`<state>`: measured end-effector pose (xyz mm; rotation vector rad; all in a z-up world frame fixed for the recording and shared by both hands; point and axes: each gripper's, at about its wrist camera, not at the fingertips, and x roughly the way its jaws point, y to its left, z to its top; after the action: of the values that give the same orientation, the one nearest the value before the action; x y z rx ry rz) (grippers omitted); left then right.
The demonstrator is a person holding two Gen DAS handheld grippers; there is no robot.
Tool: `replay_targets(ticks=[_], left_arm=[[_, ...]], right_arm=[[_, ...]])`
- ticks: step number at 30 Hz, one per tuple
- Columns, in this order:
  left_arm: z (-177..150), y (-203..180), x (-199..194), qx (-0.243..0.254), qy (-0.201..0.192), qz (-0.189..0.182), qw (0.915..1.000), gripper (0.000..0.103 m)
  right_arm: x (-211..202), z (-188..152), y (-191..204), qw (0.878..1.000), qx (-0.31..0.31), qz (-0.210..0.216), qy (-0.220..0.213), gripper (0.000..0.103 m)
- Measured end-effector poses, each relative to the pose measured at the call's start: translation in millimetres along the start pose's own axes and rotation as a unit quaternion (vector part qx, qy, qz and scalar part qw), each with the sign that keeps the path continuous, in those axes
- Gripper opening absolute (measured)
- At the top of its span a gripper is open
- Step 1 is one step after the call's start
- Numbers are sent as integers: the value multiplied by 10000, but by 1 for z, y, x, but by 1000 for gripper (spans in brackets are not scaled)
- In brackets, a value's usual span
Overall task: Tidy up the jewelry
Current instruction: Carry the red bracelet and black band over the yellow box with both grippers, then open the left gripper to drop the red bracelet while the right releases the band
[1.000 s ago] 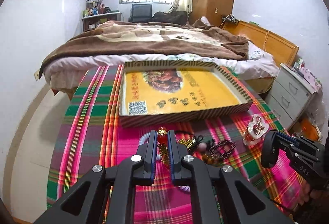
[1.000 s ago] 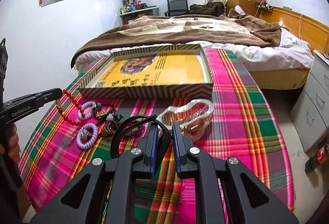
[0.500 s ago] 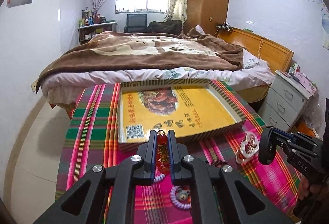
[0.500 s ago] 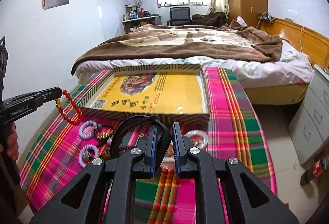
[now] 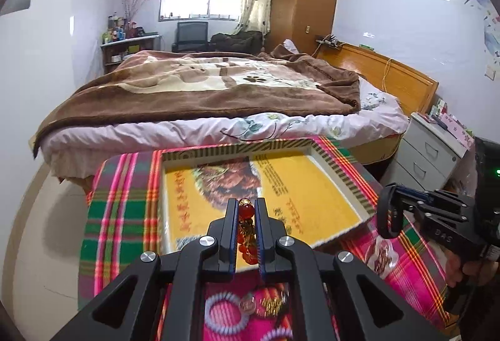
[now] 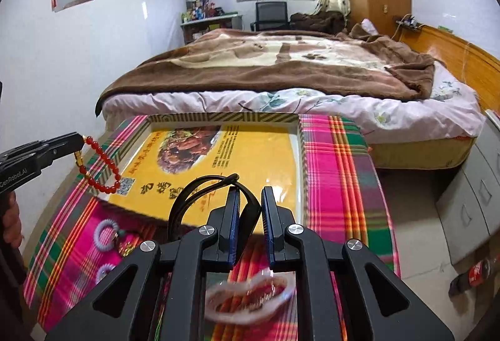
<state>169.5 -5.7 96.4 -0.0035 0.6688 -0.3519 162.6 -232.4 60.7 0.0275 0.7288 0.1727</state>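
Note:
My left gripper (image 5: 245,209) is shut on a red bead bracelet (image 5: 245,211) and holds it above the near edge of the yellow-bottomed box (image 5: 331,184). The bracelet hangs from it in the right wrist view (image 6: 100,166), at the box's left side (image 6: 268,159). My right gripper (image 6: 250,200) is shut on a black band (image 6: 193,197) above the box's near edge; it also shows in the left wrist view (image 5: 386,216). Loose jewelry lies on the plaid cloth: lilac coil bracelets (image 5: 226,308) (image 6: 106,227) and a clear bangle holder (image 6: 250,297).
The small table under the plaid cloth (image 6: 337,172) stands against a bed with a brown blanket (image 6: 281,66). A grey drawer unit (image 5: 431,153) stands at the right. A bottle (image 6: 472,275) lies on the floor.
Both grippers have risen and moved forward from over the jewelry pile to above the box's near edge, each carrying its item. The jewelry pile now lies below and behind the fingers.

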Motion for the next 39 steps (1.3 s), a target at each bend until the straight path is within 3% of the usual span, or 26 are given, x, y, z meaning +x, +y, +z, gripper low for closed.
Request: replay_targets(ticks=[7, 15, 27, 39], left_arm=[[15, 5, 43, -87, 145, -173, 9997, 10], [19, 21, 102, -263, 615, -185, 9976, 10], [8, 53, 147, -179, 1166, 592, 9912, 10], [-5, 63, 162, -356, 1425, 700, 9867, 10]], right_arm=[[45, 22, -4, 9992, -159, -8, 356, 14], [92, 37, -19, 9971, -96, -105, 744, 14], [139, 43, -24, 9909, -276, -298, 1285, 14], [155, 39, -33, 9884, -171, -340, 1470, 15]])
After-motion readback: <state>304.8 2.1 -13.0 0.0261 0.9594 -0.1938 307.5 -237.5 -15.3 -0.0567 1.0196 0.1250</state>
